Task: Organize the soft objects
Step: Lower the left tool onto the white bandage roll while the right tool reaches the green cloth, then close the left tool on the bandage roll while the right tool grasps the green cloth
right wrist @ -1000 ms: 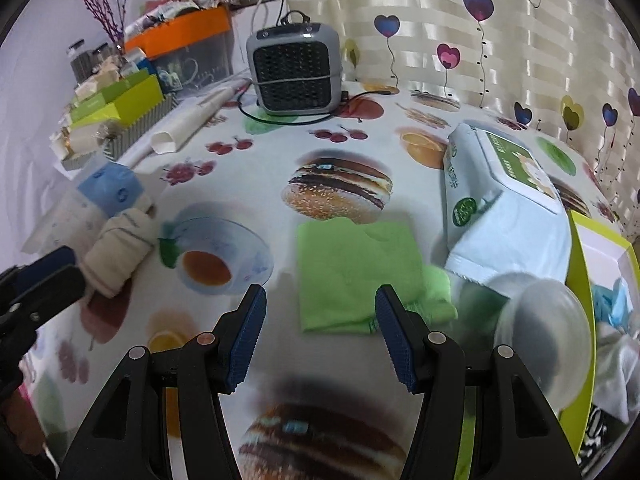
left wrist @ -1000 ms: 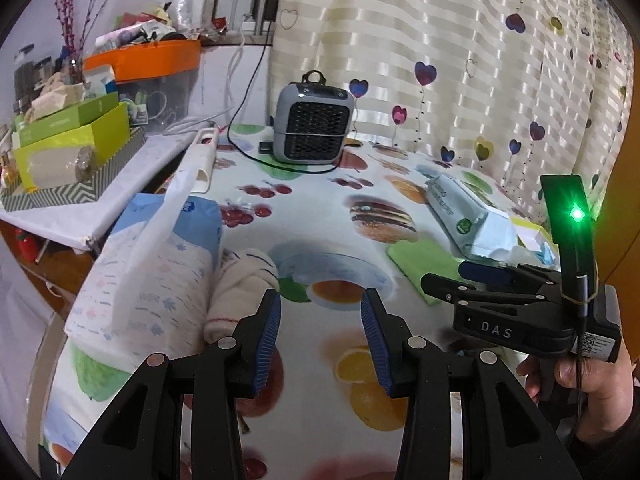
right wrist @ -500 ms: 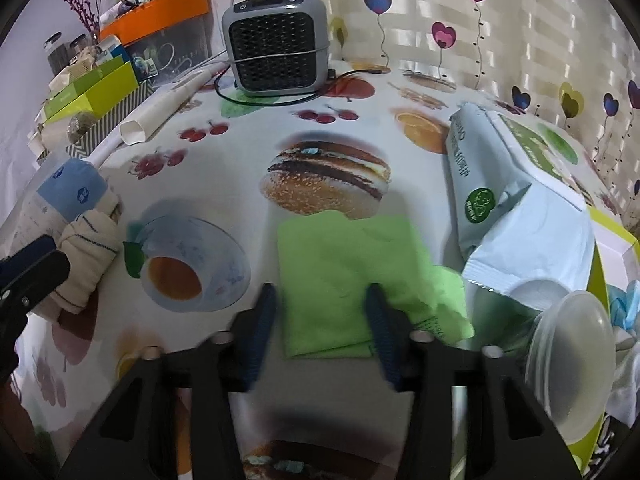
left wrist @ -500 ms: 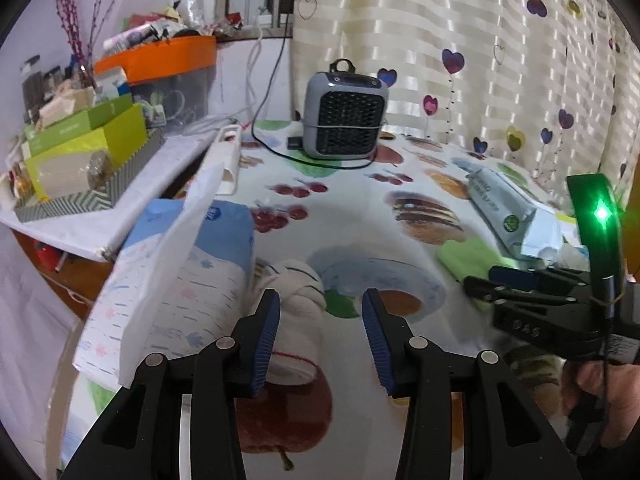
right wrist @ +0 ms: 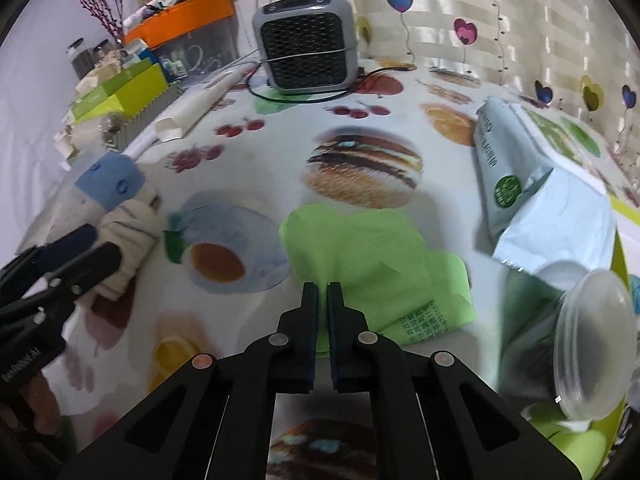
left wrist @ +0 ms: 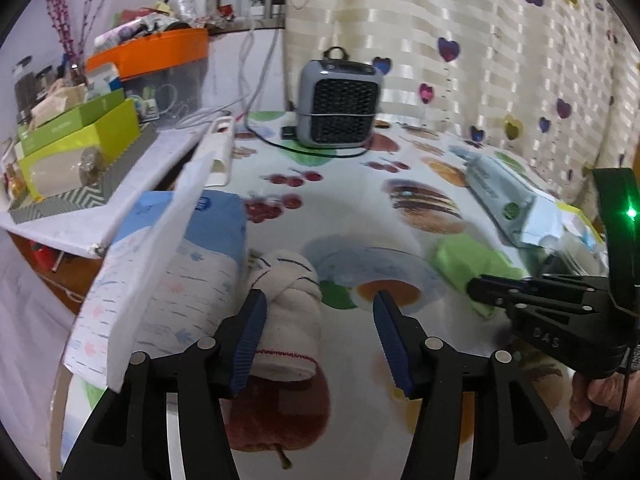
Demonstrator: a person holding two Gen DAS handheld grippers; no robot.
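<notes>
A rolled white sock [left wrist: 288, 320] lies on the fruit-print tablecloth [left wrist: 340, 192], against a blue and white diaper pack [left wrist: 172, 276]. My left gripper [left wrist: 319, 296] hangs just over the sock. Its jaws are opening, the sock sits by the left pad, and the right pad is well clear of it. A folded green cloth [right wrist: 360, 248] lies mid-table. My right gripper [right wrist: 322, 286] is shut, with its tips pinched on the cloth's near edge. In the left wrist view the right gripper [left wrist: 474, 292] reaches the green cloth [left wrist: 468, 260] from the right.
A grey heater [left wrist: 338, 108] with its cord stands at the back. A pale blue wipes pack [right wrist: 528, 184] and a clear plastic lid [right wrist: 592, 340] lie right of the cloth. Boxes and an orange bin [left wrist: 152, 52] crowd the shelf on the left.
The right jaws closed onto the green cloth's near edge. The left gripper swung left and down over the sock, and its jaws spread wider.
</notes>
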